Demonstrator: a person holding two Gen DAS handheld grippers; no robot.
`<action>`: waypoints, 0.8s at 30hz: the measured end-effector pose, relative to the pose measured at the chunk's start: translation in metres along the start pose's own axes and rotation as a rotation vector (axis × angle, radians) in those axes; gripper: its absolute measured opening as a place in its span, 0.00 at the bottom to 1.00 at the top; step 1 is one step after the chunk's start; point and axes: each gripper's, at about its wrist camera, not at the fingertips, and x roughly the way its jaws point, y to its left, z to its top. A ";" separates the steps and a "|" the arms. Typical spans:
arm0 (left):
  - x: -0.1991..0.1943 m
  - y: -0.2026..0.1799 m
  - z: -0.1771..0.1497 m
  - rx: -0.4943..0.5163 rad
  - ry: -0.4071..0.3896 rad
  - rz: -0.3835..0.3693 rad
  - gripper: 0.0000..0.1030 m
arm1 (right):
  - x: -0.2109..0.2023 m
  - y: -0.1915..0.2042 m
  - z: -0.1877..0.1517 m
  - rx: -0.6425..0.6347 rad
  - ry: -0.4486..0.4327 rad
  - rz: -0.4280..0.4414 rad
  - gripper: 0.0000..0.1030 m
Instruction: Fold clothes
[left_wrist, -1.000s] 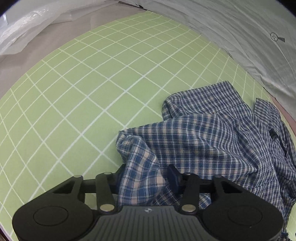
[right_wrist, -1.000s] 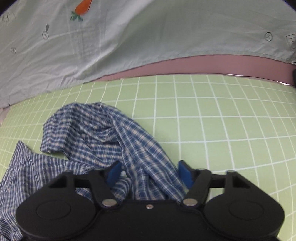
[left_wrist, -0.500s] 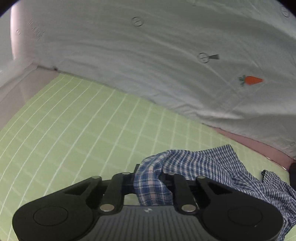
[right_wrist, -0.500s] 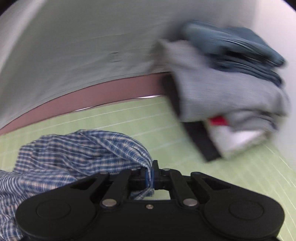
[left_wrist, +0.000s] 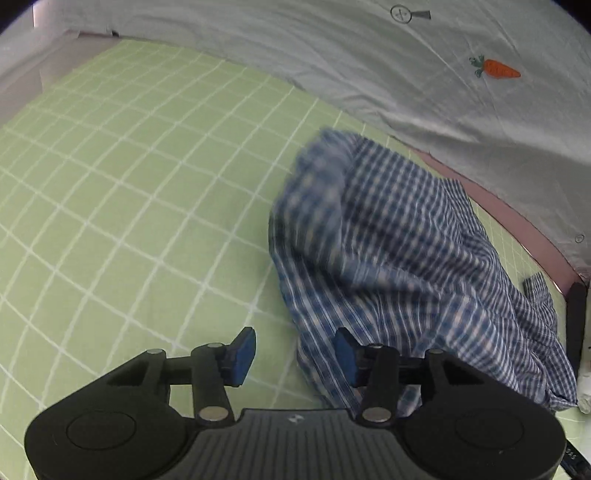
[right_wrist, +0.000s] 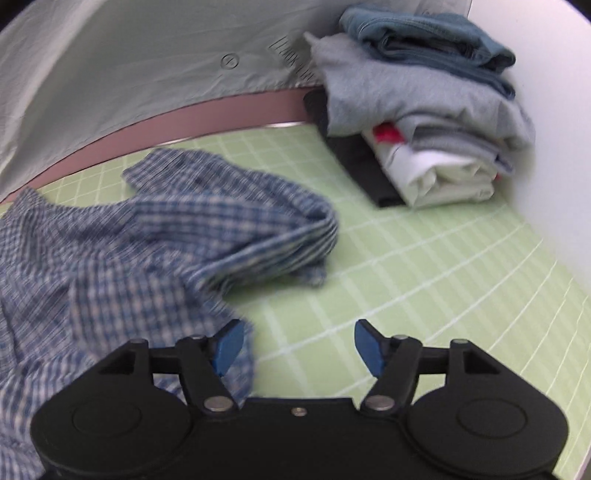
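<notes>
Plaid shirt (left_wrist: 399, 258) lies crumpled on the green grid tabletop (left_wrist: 129, 184), blurred. Left hand-held gripper (left_wrist: 295, 354) and right hand-held gripper (right_wrist: 299, 347) both released, gripping nothing. Light, limp cloth that will sag: pinch a hem or collar edge. Free room left; folded stack (right_wrist: 424, 110) crowds right

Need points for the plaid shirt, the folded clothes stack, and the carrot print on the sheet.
plaid shirt (left_wrist: 399, 258), left wrist view, middle of the crumpled body.
folded clothes stack (right_wrist: 417, 92), right wrist view, on the grey garment near the top.
carrot print (left_wrist: 498, 68), left wrist view, on the orange root.
</notes>
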 end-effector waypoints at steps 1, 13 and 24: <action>0.003 0.000 -0.003 -0.017 0.012 -0.021 0.48 | -0.001 0.003 -0.005 0.018 0.014 0.020 0.65; -0.010 -0.005 0.001 0.063 -0.025 -0.049 0.03 | 0.004 0.035 -0.036 -0.046 0.069 0.055 0.68; -0.075 0.084 0.061 -0.100 -0.218 0.120 0.00 | 0.012 0.026 -0.038 -0.033 0.025 0.051 0.78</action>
